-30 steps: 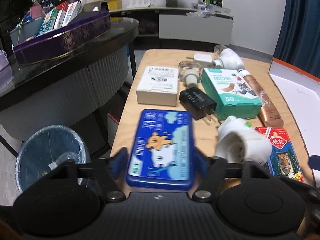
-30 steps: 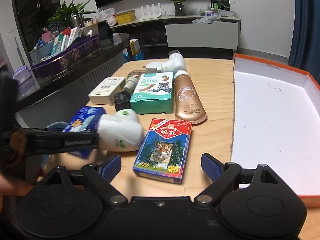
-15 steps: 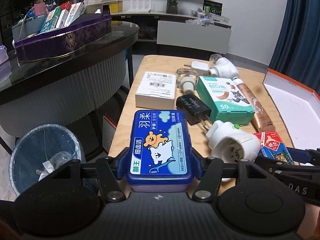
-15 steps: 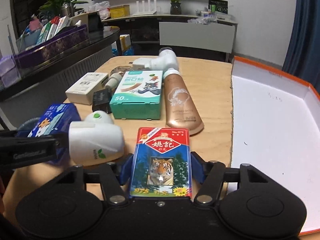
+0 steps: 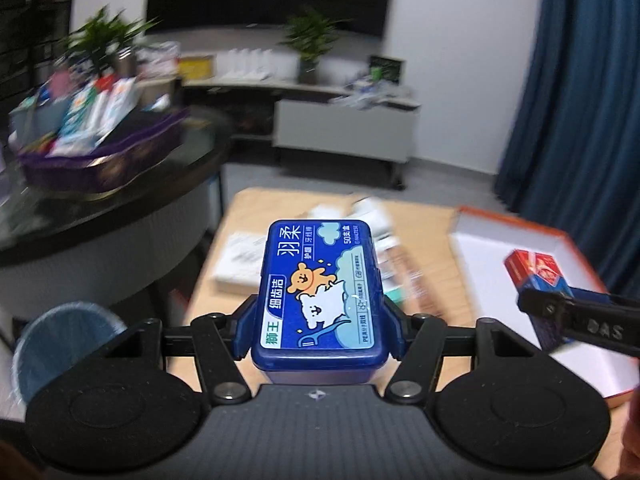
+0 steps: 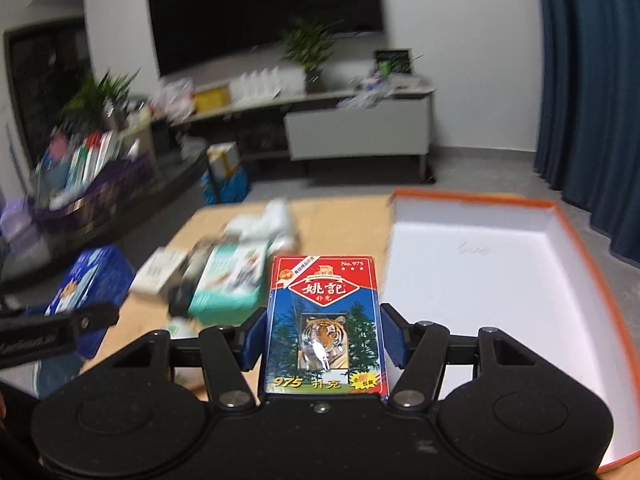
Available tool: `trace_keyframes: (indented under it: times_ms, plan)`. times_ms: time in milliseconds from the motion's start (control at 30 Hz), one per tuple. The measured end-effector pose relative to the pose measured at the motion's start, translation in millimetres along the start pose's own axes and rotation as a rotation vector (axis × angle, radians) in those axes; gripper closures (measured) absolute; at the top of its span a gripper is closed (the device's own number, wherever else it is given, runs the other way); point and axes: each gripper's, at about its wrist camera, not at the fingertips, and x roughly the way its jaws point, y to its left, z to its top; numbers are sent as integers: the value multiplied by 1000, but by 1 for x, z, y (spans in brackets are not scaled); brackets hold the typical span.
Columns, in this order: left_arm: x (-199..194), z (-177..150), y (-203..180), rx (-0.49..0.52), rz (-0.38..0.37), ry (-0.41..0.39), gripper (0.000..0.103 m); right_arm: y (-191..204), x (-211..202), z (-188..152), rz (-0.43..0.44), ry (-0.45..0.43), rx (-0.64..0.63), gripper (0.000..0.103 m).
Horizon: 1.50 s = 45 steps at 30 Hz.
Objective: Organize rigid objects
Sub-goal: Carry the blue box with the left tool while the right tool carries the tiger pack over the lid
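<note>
A living room in a home: a large dark television [image 6: 264, 12] hangs on the white wall, with a low media console [image 6: 356, 128] beneath it carrying a potted plant [image 6: 310, 50]. Left of the television, a dark curved counter [image 5: 120, 192] holds a purple basket [image 5: 100, 152] of boxes. Right of it hang blue curtains [image 6: 592, 100]. In front stands a wooden tabletop [image 5: 244, 216].

The open box [image 6: 500, 276] lies on the table [image 6: 344, 220], right of the clutter [image 6: 236, 268].
</note>
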Motion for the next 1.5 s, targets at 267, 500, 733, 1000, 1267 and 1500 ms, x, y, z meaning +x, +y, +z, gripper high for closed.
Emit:
trace_keyframes:
  times_ms: [267,500,733,1000,1267,1500]
  plan:
    - [31,50,-87,59,-199,41,41,-82,-22,46,-122,-54,73,32]
    - [56,105,-156,145,-305,17,41,-129,-39,98,-202,-116,93,32]
    - [82,84,-163,176,-285,17,41,-152,-23,99,-193,-116,113,32]
    - [129,44,-152,142,-266,119,41,-169,27,83,-161,-3,155,32]
    - [166,43,-153,134,-256,169,41,-169,61,80,-168,52,132,32]
    - [155,57,-166,133,-250,177,41,-169,76,80,-175,75,119,32]
